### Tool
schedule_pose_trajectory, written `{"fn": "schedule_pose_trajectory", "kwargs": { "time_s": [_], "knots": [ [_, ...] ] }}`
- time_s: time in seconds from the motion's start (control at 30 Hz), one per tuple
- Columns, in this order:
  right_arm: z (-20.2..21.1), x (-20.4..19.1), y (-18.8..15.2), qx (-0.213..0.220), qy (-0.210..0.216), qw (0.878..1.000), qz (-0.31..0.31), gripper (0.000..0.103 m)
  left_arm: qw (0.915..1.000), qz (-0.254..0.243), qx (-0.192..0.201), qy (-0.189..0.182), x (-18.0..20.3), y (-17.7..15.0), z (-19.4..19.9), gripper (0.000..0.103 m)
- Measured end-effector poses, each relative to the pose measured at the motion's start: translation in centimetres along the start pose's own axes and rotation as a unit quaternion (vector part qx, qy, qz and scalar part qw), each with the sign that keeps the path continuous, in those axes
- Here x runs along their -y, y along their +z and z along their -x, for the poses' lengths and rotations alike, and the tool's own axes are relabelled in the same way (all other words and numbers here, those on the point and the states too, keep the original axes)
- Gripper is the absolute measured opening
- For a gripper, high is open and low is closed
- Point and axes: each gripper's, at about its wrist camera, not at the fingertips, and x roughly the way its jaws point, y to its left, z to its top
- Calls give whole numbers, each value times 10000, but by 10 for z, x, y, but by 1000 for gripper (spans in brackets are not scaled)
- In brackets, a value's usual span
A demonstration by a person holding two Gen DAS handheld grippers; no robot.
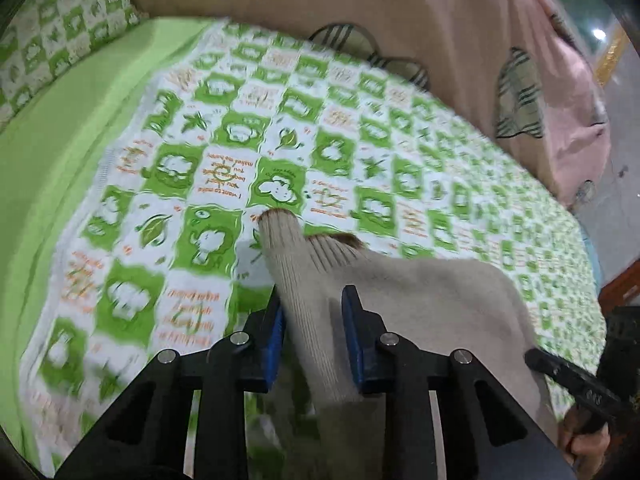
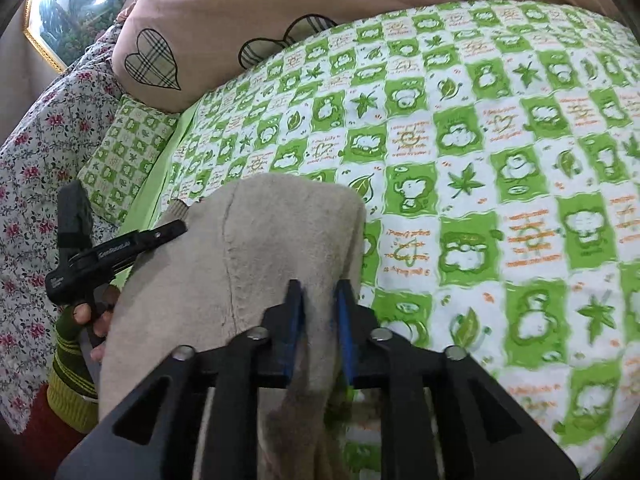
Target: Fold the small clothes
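A small beige knit garment [image 1: 420, 292] with ribbed, brown-edged cuffs hangs between both grippers above the green-and-white patterned bed sheet [image 1: 200, 160]. My left gripper [image 1: 314, 304] is shut on its ribbed part, and a ribbed cuff [image 1: 280, 228] sticks out forward past the fingers. My right gripper [image 2: 320, 300] is shut on the other side of the garment [image 2: 260, 240], whose beige cloth spreads to the left in the right wrist view. The left gripper's body [image 2: 100, 256] and the hand holding it show at the left in that view.
A pink quilt with plaid heart patches [image 1: 440, 20] lies along the far side of the bed. A patterned pillow [image 2: 128, 152] and a floral cloth [image 2: 36, 160] lie at the left. The plain green border of the sheet [image 1: 60, 140] runs along the left.
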Motion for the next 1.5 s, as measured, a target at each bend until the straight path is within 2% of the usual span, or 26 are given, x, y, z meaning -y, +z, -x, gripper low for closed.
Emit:
{"fn": "schedule_pose_trajectory", "kwargs": {
  "time_s": [0.07,0.13,0.17,0.27,0.33,0.43,0.53,0.67,0.77,0.83,0.93,0.97,1.0,1.03,1.07,1.17,1.23,1.37,1.5],
  "knots": [
    [18,0,-5,76,16,10000,14,26,9999,-40,146,-75,3,-17,29,33],
    [34,2,-11,142,129,9998,-5,33,9993,13,268,-243,6,-45,62,46],
    [42,1,-17,183,187,9997,-8,36,9990,13,324,-310,8,-60,77,47],
    [65,-2,-40,277,408,9988,74,36,9985,0,338,-432,10,-113,118,47],
    [78,-3,-59,291,530,9980,156,37,9977,-43,366,-571,14,-153,143,53],
    [89,-2,-90,197,621,9976,228,37,9978,-137,321,-565,24,-201,160,55],
    [89,-3,-115,-23,601,9975,375,38,9978,-318,365,-452,36,-237,164,56],
    [85,-8,-129,-139,702,9960,537,38,9973,-600,366,-226,51,-247,148,58],
    [81,-12,-132,-155,696,9959,556,38,9957,-826,353,-233,61,-247,137,58],
    [80,-13,-133,-105,726,9959,520,38,9951,-919,347,62,66,-247,127,60],
    [76,-15,-134,-118,816,9955,461,38,9963,-595,430,440,57,-241,120,59],
    [75,-17,-135,-118,825,9953,498,35,9962,-301,539,621,50,-238,121,55],
    [72,-19,-135,-143,790,9953,540,8,9954,-76,640,710,45,-237,124,42],
    [71,-21,-133,-176,725,9956,567,6,9945,163,739,723,39,-235,129,34],
    [75,-23,-130,-114,704,9958,582,5,9932,330,832,746,37,-234,134,33],
    [116,-33,-114,627,1104,9890,762,5,9904,200,873,1058,46,-237,140,29],
    [128,-40,-106,730,873,9875,1095,5,9916,113,702,1078,49,-240,134,26],
    [91,-28,-116,178,-122,9891,1460,5,9933,141,520,1026,46,-240,126,26],
    [62,-4,-129,-148,-378,9914,1245,5,9947,130,399,942,45,-243,122,28]
  ]
}}
